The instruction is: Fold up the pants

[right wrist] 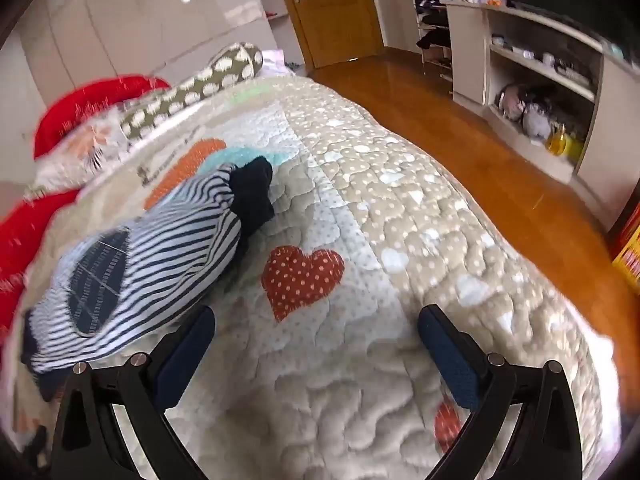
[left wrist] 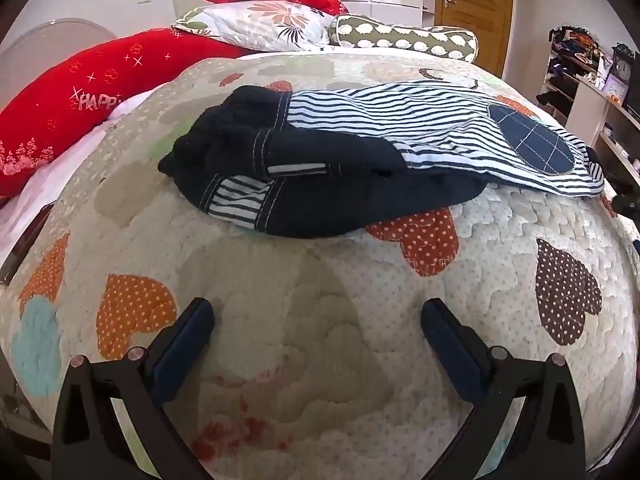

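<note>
So far, as I judge it, the folding is barely begun or not begun at all. The pants (left wrist: 360, 160), dark navy with blue-and-white striped panels and a navy oval knee patch, lie in a loose bunch on the quilt (left wrist: 280, 340) that covers the bed. Through the left wrist camera I see them across the middle of the bed, waistband end bunched to the left, striped leg trailing to the right. The layers overlap unevenly and the edges do not line up, so I would say they need spreading flat before any neat fold.

My left gripper (left wrist: 318, 344) hovers over bare quilt on the near side of the pants, jaws spread wide with nothing between them. My right gripper (right wrist: 316, 352) is just as wide and empty; its left finger sits just beside the striped leg (right wrist: 152, 256), though I cannot tell if it touches the cloth. That view is blurred.

Around the bed: two red pillows (left wrist: 80, 96) at far left, a floral pillow (left wrist: 260, 24) and a spotted bolster (left wrist: 404, 38) at the far end. Off the right edge are a wooden floor (right wrist: 460, 128), white shelves (right wrist: 540, 64) crowded with small items, and a wooden door (right wrist: 332, 12). Nothing lies on the quilt between the grippers and the pants, so I judge the approach unobstructed.
</note>
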Demonstrator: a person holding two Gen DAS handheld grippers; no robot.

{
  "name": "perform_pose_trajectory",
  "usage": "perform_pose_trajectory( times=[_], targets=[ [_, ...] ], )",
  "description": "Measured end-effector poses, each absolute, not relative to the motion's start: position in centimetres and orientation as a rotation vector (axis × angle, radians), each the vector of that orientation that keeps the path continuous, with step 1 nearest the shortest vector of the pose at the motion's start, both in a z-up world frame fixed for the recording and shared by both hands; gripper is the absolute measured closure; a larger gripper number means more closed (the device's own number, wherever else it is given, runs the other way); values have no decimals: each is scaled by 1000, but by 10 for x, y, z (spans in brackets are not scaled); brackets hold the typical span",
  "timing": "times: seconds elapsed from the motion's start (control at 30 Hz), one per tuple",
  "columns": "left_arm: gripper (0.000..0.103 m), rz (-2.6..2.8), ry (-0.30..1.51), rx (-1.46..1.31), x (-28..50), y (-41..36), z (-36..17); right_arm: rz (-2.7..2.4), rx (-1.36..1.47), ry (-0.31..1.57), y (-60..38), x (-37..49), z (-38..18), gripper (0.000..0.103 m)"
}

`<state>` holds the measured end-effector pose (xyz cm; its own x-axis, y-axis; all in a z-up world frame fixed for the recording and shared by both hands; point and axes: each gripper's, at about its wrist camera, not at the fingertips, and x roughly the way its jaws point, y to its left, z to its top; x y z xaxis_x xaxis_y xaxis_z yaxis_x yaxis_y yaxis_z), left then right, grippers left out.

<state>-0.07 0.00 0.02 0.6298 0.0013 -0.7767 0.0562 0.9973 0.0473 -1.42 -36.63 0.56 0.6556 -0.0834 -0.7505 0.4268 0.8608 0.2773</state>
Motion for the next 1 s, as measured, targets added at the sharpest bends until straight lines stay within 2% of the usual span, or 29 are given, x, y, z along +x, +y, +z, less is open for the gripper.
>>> perform_pose_trajectory(
  times=[0.23,1.0],
  targets=[
    [0,-36,912,66,-20,3,5,-250,550,728,-369,-36,7,1],
    [0,3,967,88,-38,5,2,-267,525,747,-370,-34,3,0]
  ],
)
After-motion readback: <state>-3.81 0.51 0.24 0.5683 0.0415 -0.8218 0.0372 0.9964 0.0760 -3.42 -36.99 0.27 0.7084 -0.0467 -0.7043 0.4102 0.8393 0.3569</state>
